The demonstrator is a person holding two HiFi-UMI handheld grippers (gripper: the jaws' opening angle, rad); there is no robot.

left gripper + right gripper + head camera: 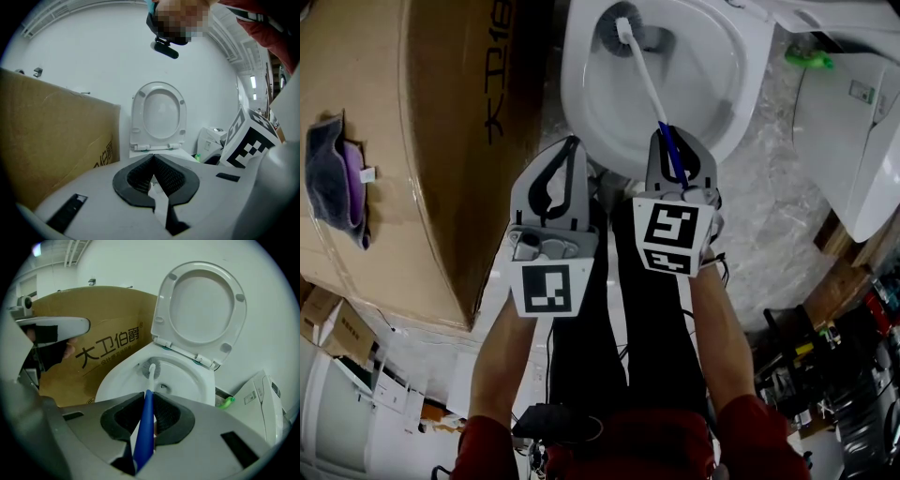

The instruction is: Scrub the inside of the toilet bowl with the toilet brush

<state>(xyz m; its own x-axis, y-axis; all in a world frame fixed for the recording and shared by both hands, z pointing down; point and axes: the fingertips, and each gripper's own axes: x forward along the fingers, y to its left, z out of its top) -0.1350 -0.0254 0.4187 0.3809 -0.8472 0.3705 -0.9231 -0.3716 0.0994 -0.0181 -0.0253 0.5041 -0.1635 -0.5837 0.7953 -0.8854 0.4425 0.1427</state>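
Toilet brush (645, 82) clamped by its blue grip in R tool (679, 141). Long axis runs straight fwd-down from tool, bristle head on far-left wall inside toilet bowl (727, 66). L tool (570, 142) jaws together, empty, just beside R. Scrub = R-arm job imo.

The cardboard box (108, 348) is displaying large black characters, 大卫伯爵, on its side in the right gripper view. A smaller printed line is running beneath them; it is too small to read.

In the head view, the same box (422, 141) is showing only 大卫 clearly. The rest is running out of sight.

In the left gripper view, the box (56, 140) is showing only the end of this print.

A label (861, 91) is sitting on the white unit (853, 141); its print is illegible.

The left gripper (572, 141) and right gripper (673, 141) are each carrying a black-and-white square marker with no letters.
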